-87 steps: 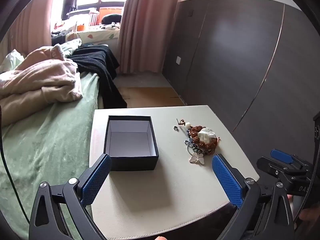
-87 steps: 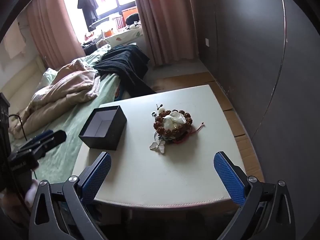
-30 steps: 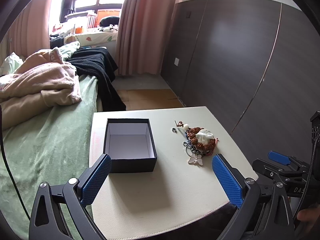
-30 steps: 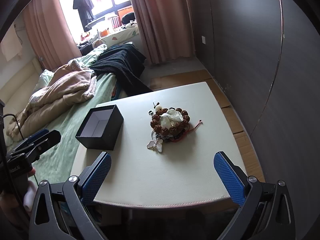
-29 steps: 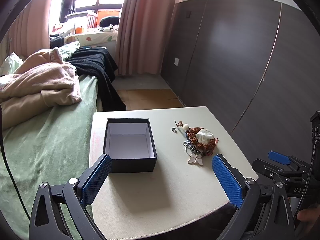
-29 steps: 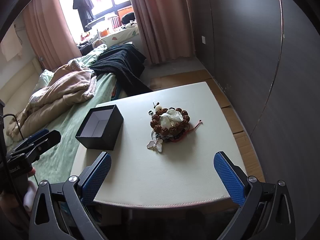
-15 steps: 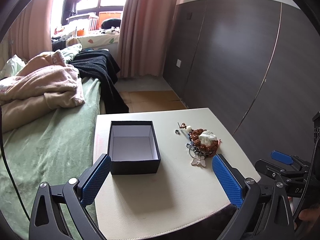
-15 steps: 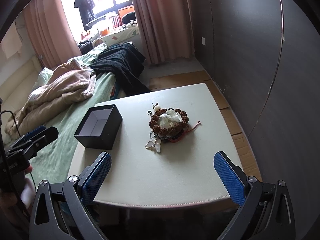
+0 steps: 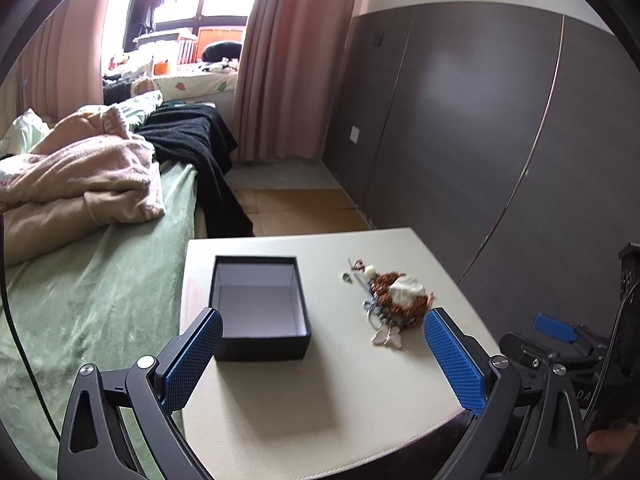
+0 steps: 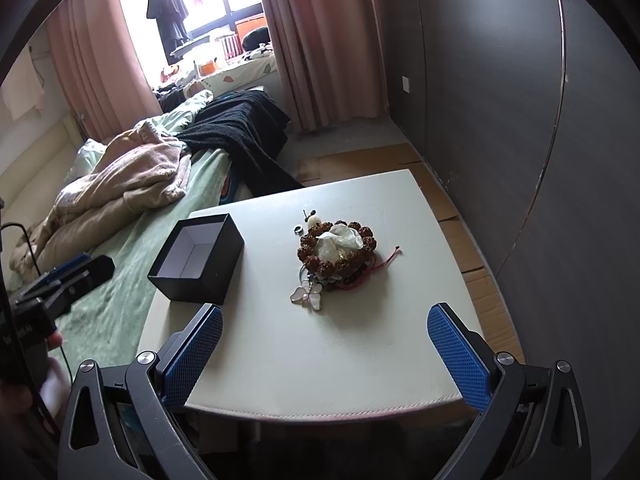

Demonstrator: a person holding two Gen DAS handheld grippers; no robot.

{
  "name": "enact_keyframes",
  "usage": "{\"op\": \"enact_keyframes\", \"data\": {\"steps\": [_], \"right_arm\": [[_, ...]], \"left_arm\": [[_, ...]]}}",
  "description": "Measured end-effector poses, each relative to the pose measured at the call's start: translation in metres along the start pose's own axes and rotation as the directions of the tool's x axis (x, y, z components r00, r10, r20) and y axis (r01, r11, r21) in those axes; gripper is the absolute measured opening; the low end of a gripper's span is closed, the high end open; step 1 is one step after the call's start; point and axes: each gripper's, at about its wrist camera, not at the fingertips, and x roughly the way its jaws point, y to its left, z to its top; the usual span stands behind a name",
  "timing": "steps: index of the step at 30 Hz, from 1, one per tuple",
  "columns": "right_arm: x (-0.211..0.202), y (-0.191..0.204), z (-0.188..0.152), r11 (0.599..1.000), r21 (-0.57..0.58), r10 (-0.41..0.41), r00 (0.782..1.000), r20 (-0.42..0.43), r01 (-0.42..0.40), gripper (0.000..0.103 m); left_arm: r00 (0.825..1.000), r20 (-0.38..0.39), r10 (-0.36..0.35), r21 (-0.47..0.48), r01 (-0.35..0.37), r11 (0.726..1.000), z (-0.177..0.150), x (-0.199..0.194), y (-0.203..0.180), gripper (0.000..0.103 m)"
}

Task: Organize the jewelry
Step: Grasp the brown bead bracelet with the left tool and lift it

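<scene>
Jewelry heap ahead of the right jaws, box to its left

Both the left gripper (image 9: 322, 354) and the right gripper (image 10: 325, 348) are held wide open and empty above the near bench (image 10: 320, 364) edge. The jewelry pile (image 10: 336, 254) lies straight ahead of the right gripper, nearer to it; the open black box (image 10: 198, 258) stands well left.

Your jewelry pile (image 9: 394, 300) is motion-blurred in the left view. Items beneath the beaded bracelet (image 10: 338, 254) are tangled and cannot be identified.
</scene>
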Motion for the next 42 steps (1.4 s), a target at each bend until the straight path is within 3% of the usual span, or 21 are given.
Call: {"op": "enact_keyframes", "data": {"steps": [9, 16, 22, 30, 42], "right_arm": [[0.001, -0.018, 0.006, 0.998, 0.054, -0.011, 1.0, -0.007, 0.011, 0.103], [0.015, -0.075, 0.011, 0.953, 0.302, 0.02, 0.998, -0.055, -0.003, 0.103], [0.023, -0.096, 0.017, 0.934, 0.358, 0.018, 0.998, -0.056, 0.003, 0.103], [0.035, -0.114, 0.023, 0.902, 0.431, 0.05, 0.997, -0.059, -0.02, 0.103], [0.039, -0.126, 0.021, 0.881, 0.473, 0.053, 0.996, -0.065, -0.016, 0.103]], "left_arm": [[0.999, -0.018, -0.044, 0.027, 0.044, 0.999, 0.004, 0.027, -0.021, 0.099], [0.994, -0.078, -0.077, 0.069, 0.082, 0.994, 0.006, 0.062, -0.046, 0.076], [0.985, -0.134, -0.107, 0.064, 0.117, 0.991, 0.006, 0.094, -0.057, 0.062], [0.968, -0.231, -0.096, 0.02, 0.104, 0.994, 0.0, 0.148, -0.064, 0.041], [0.951, -0.302, -0.069, -0.02, 0.066, 0.998, -0.013, 0.197, -0.072, 0.033]]}}
